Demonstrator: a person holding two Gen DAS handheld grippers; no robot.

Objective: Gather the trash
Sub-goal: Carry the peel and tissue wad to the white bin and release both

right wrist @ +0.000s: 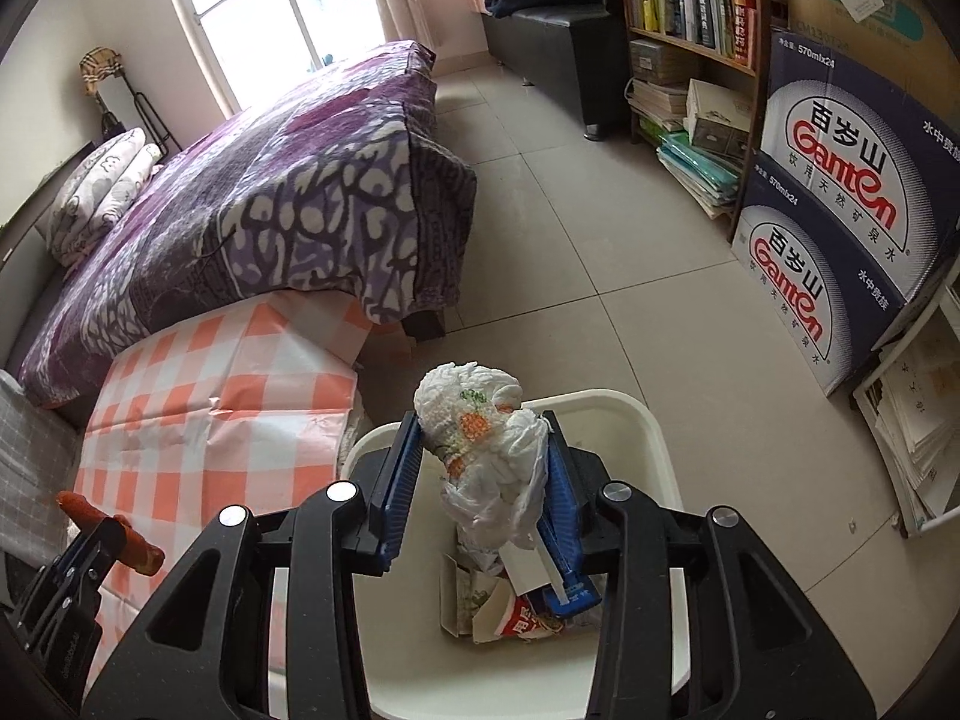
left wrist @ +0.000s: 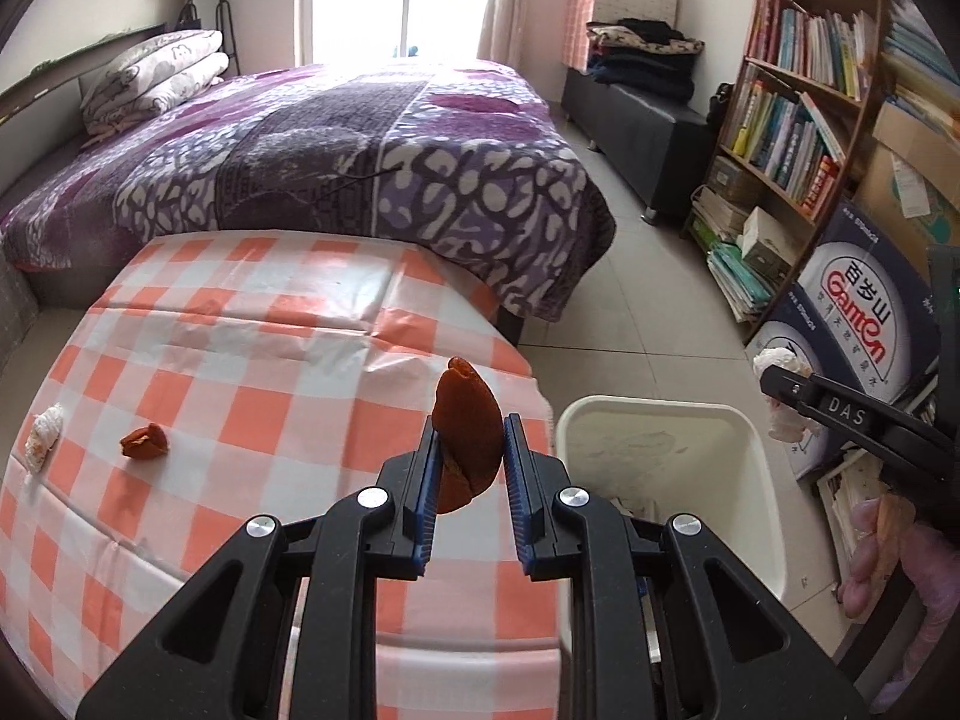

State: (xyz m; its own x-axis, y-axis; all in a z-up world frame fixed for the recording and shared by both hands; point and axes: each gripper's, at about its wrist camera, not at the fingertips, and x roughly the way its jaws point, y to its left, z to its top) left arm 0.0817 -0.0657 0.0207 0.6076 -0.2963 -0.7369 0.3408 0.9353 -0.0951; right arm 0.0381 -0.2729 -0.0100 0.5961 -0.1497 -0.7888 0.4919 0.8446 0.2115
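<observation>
Left wrist view, from the left edge of the checked table (left wrist: 252, 324): a crumpled white scrap (left wrist: 43, 437) lies near the rim, and just to its right a small orange peel piece (left wrist: 144, 441) rests on the cloth. Both still wait to be collected. Further right, the left gripper (left wrist: 468, 462) is closed on a larger curl of orange peel (left wrist: 465, 438), held upright above the table's right edge, beside the white bin (left wrist: 672, 462). The peel looks light, dry and fairly stiff, probably brittle at its curled edges, so a pinch across the broad middle suits it best. Further right again, the right gripper (right wrist: 480, 462) is clamped on a wad of white tissue and thin plastic (right wrist: 480, 426), held directly over the bin, where paper scraps already lie. That wad looks soft, very light and compressible; it may cling to the pads on release, so a wide opening over the bin seems wise.
</observation>
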